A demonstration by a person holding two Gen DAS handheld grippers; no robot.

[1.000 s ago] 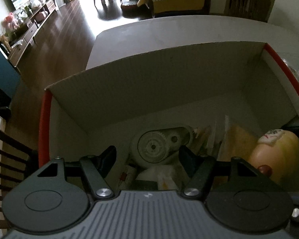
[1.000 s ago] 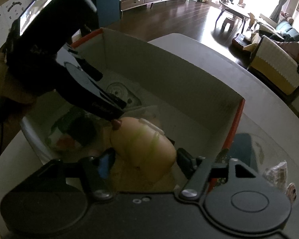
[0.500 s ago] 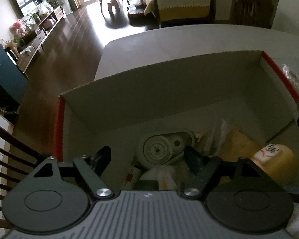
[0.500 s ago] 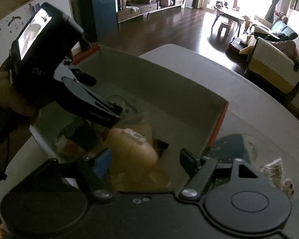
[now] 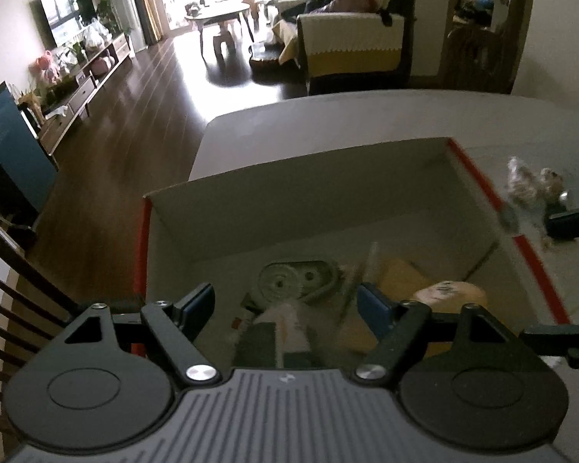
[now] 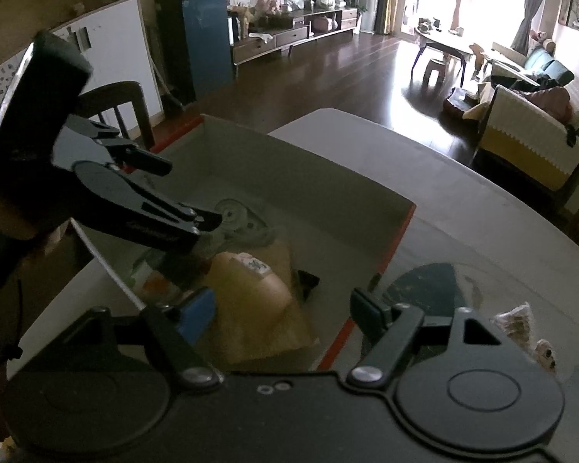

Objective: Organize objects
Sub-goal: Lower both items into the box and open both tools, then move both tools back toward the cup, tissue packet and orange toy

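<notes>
— How much of the sorting was judged done?

— Most of it, apparently. Several things were already seen lying inside the cardboard box (image 5: pixel 339 200), which stood near the table's (image 5: pixel 328 119) left edge: one round white device (image 5: pixel 289 279), one yellowish soft toy (image 6: pixel 247 289) bearing a small label, and one tan flat packet (image 6: pixel 266 332) under it. Some blurred packets were also seen nearer the box's front wall, but these could not be counted.

— And what was left outside?

— One crinkled wrapped snack bundle (image 6: pixel 521 328) was seen on the table just beyond the box's red-edged right wall, beside one dark blue mat (image 6: pixel 424 289). These were judged to be still awaiting placement.

— How were the grippers held?

— The left gripper (image 5: pixel 285 305) was held above the box's near side, jaws spread apart, nothing between them. The right gripper (image 6: pixel 285 312) was likewise held wide open and empty, over the box's right wall, the toy lying loose below it.
</notes>
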